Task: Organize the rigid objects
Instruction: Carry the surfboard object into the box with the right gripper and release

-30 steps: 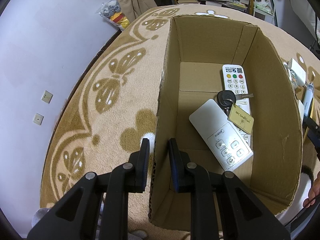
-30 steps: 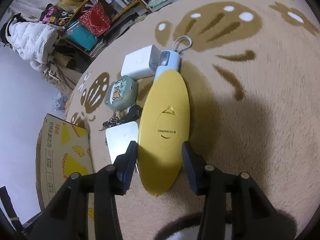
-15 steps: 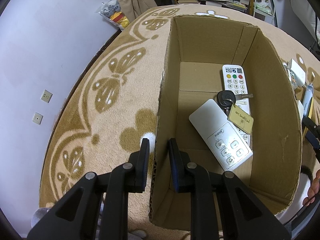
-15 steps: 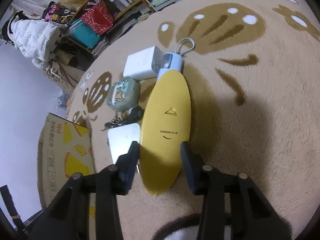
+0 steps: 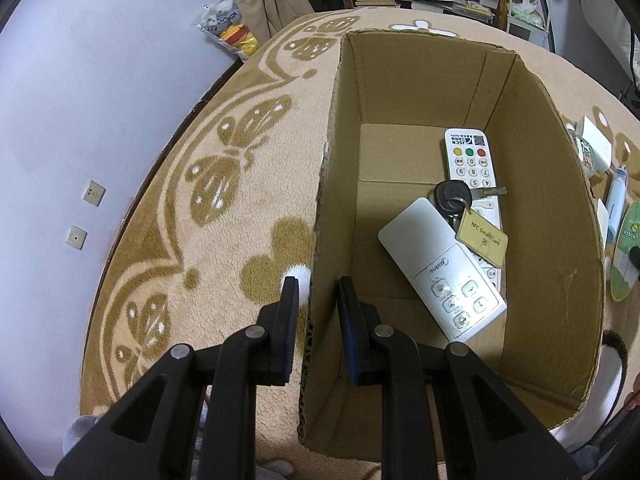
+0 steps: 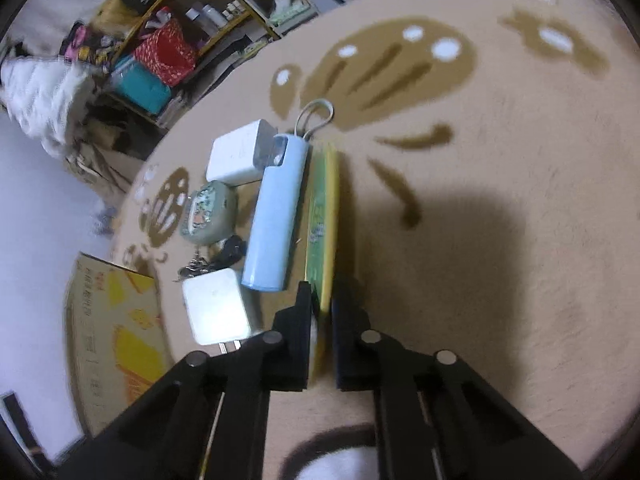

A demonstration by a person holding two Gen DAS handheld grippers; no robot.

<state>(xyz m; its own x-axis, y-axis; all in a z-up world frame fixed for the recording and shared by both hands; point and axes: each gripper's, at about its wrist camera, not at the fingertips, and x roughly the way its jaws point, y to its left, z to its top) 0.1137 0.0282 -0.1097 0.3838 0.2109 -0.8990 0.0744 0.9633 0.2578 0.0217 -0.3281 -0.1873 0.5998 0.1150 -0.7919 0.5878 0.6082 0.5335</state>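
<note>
An open cardboard box (image 5: 400, 80) stands on the rug. My left gripper (image 5: 318, 284) is shut on its near-left wall, one finger inside and one outside. In the box lie a white remote (image 5: 440, 268), a second remote (image 5: 472, 160) with coloured buttons, and a black key (image 5: 452, 194) with a gold NFC card (image 5: 482, 238). In the right wrist view my right gripper (image 6: 322, 296) is closing its jaws, and the pads press on a flat yellow oval case (image 6: 322, 216) turned on edge. The case's green printed face (image 5: 626, 256) shows at the right edge of the left wrist view.
Left of the case lie a light blue tube (image 6: 276, 212) with a cord loop, a white charger (image 6: 216, 306), a white block (image 6: 236, 156), a green round pouch (image 6: 206, 214) and black keys (image 6: 232, 250). The box's printed outside (image 6: 112, 340) is at far left. Shelves stand beyond the rug.
The right jaws have closed onto the yellow case, which has tipped from lying flat to standing on edge, uncovering the blue tube. The left gripper and box have not moved.
</note>
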